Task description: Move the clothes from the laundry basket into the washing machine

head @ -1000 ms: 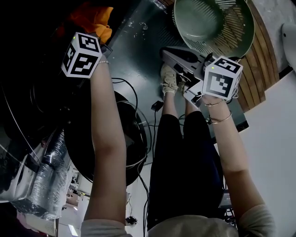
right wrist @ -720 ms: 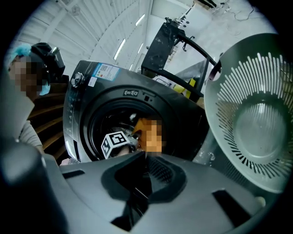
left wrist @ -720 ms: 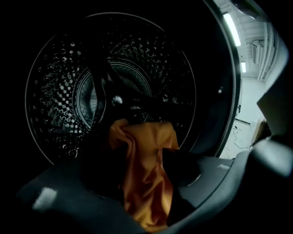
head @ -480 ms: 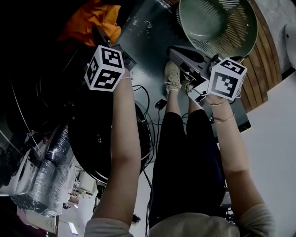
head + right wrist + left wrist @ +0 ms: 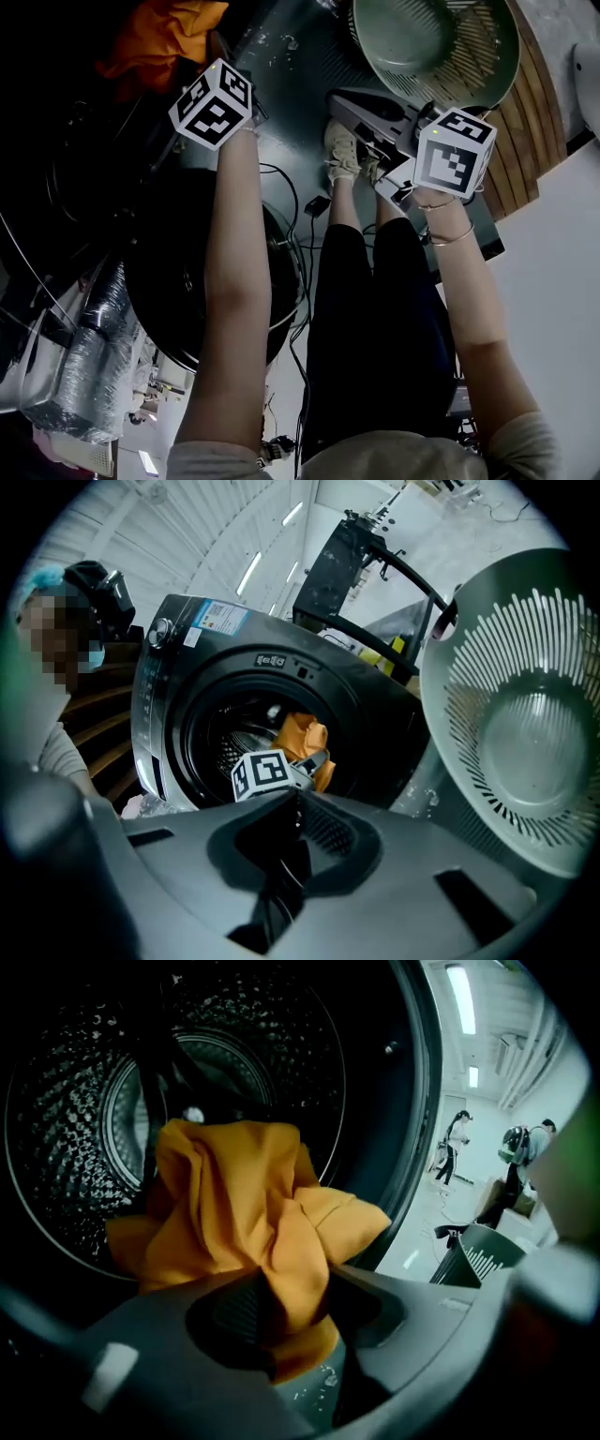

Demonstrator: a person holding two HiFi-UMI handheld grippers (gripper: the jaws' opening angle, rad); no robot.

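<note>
An orange cloth (image 5: 234, 1204) lies bunched in the washing machine's dark drum (image 5: 94, 1101), with a fold draped over the door rim. My left gripper (image 5: 291, 1312) is at the drum mouth. Its jaws have just been closing, and the fold hangs between them, but the pads stand apart from it. From above, the cloth (image 5: 159, 37) shows just beyond the left gripper (image 5: 223, 77). My right gripper (image 5: 295, 808) is shut on nothing and held beside the green laundry basket (image 5: 525, 724). That basket (image 5: 441, 37) looks empty. The right gripper (image 5: 342, 105) points at the machine (image 5: 187, 667).
The round machine door (image 5: 187, 272) hangs open under my left arm. A foil hose (image 5: 94, 356) lies at the lower left, and cables (image 5: 309, 216) trail on the floor near a shoe (image 5: 342, 155). Wooden slats (image 5: 525, 122) run at the right. People (image 5: 455, 1143) stand far off.
My left gripper has shifted right along the drum mouth and tipped downward; the orange cloth stays at the opening. The right gripper and the basket have not moved.
</note>
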